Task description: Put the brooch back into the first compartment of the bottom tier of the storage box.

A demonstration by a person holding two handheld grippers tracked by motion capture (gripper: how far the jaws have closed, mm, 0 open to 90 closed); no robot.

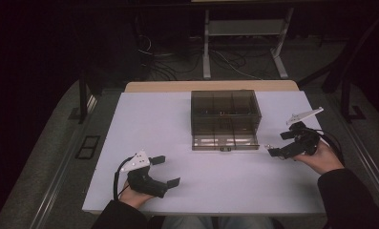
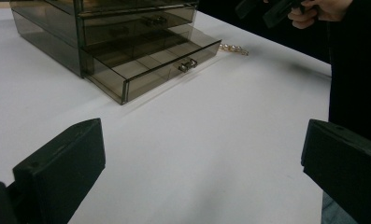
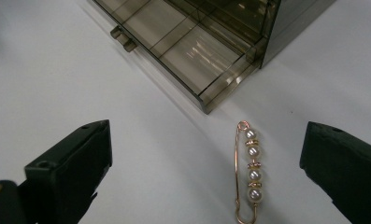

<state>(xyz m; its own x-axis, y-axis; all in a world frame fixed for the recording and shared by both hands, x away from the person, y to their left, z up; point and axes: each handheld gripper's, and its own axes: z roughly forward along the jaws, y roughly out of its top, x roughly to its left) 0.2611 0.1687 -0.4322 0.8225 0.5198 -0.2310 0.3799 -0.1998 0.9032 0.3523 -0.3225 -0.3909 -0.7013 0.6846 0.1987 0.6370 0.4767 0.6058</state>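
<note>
Between right tongs [image 3: 206,172], pearl pin [image 3: 249,175], four pearls

Glossy smoked-plastic drawer box [image 3: 206,46], gold-metal pearl pin [image 3: 251,172], matt white tabletop [image 1: 144,124].

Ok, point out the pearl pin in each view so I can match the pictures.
High view: the pearl pin is a tiny glint on the table, just right of the open bottom drawer, beside the right hand-held gripper.
Left gripper view: upper middle, behind the drawer's far corner.
Right gripper view: lower centre-right, between the jaws.
Shared landmark: the drawer's front corner next to the pin.
</note>
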